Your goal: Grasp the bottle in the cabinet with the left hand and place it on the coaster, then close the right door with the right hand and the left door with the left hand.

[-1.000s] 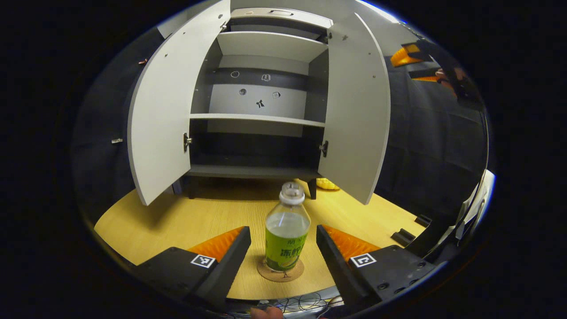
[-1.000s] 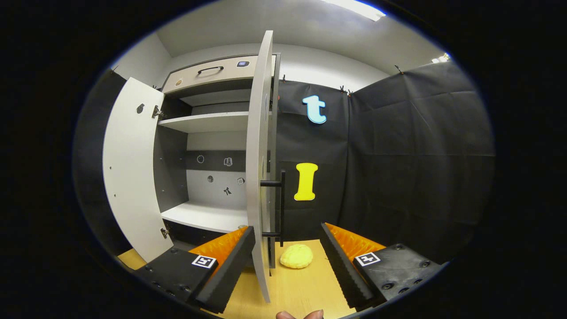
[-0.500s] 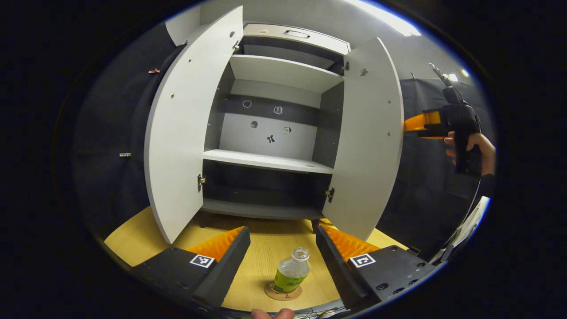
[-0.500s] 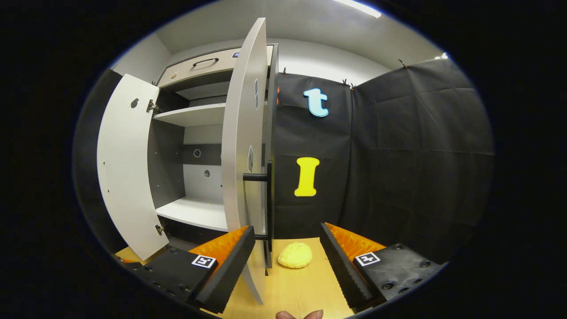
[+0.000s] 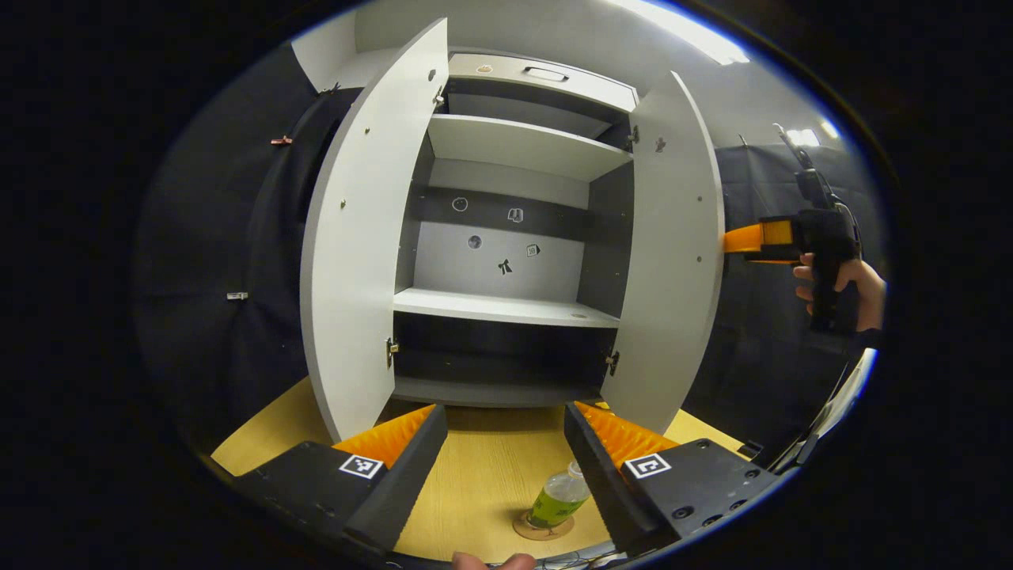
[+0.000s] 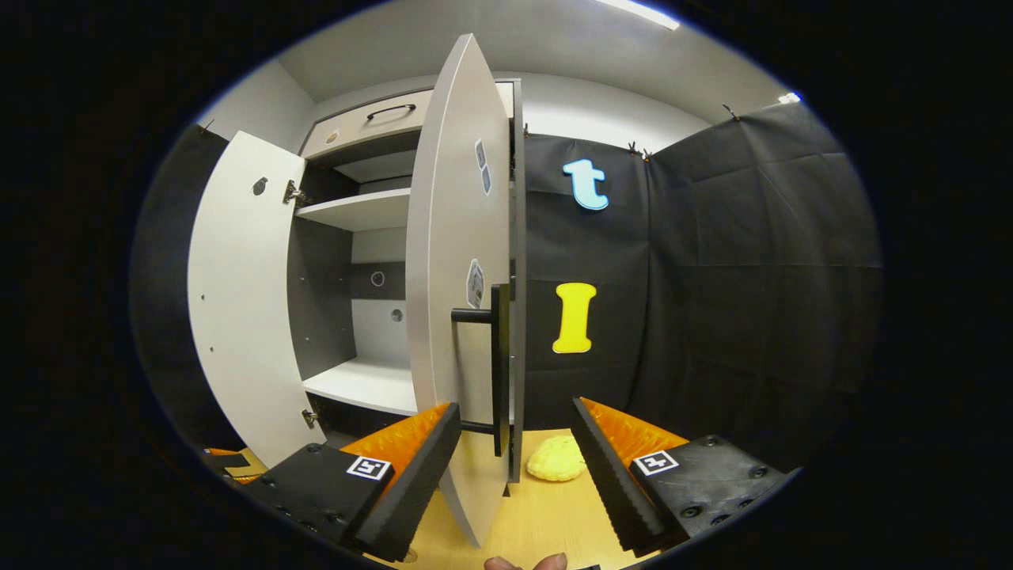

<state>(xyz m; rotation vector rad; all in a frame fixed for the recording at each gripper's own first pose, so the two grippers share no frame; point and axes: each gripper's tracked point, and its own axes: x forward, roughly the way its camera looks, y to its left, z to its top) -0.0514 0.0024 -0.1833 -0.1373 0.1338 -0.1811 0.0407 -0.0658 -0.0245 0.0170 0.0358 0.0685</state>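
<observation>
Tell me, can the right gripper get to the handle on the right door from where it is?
Probably yes. The right gripper is open and the black handle on the right door stands just ahead of its fingers, with nothing between them. The yellow lump on the table sits lower, out of the way.

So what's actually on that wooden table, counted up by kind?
Cabinet: 1
Bottle: 1
Coaster: 1
Yellow lumpy object: 1
Total: 4
</observation>
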